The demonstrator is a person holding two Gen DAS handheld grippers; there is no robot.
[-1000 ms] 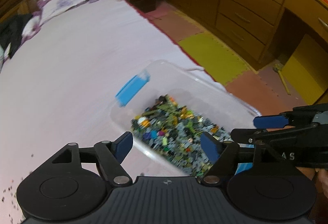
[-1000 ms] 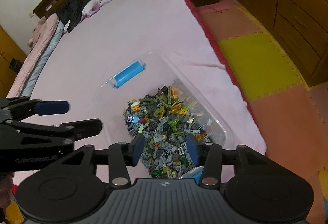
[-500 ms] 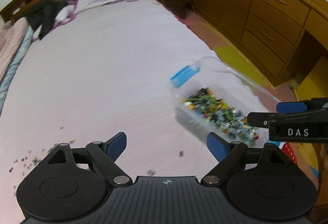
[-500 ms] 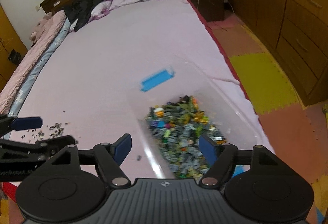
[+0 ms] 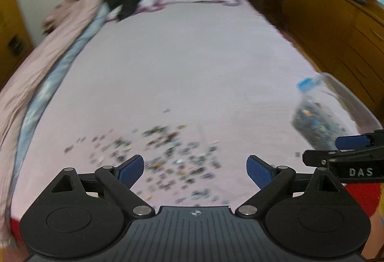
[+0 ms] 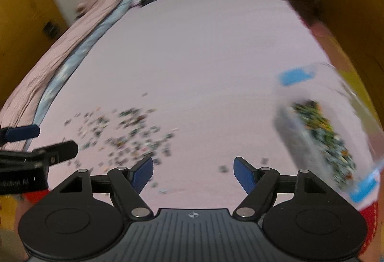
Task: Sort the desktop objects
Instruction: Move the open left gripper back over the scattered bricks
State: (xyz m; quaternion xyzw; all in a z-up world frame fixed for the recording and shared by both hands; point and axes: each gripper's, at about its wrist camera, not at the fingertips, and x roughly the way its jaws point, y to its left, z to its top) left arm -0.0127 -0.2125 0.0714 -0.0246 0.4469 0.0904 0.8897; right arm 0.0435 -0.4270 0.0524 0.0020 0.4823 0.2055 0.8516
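Swinging away from the bin: you now aim both grippers at the loose pieces on the bed, with both views smeared by motion.

Loose pieces: the scatter of small bricks (image 5: 168, 156) lies on the pink sheet (image 5: 192, 58) directly ahead of your left gripper (image 5: 195, 169); in the right wrist view the same scatter (image 6: 129, 134) sits ahead and to the left of your right gripper (image 6: 193, 170).

Bin: the clear plastic bin (image 5: 319, 118) with its blue latch (image 5: 306, 82) stands at the right edge of the bed, part filled with mixed bricks; in the right wrist view the bin (image 6: 324, 137) is just right of the right fingers.

Left tool: jaws spread wide, blue pads (image 5: 130, 169) bare, nothing between them.

Right tool: jaws also wide and holding nothing; from the left view it (image 5: 336, 150) shows side-on at the right margin.

Change over the last second: the bin filled the centre of both views then; it has slid to the right margin, and the scatter, barely visible at the lower left half a second ago, now fills the middle.

Meaning for the task: you appear to be between cycles, coming back for the next brick to carry to the bin.

Sharpness: earlier frames were mostly crisp; single bricks cannot be told apart now.
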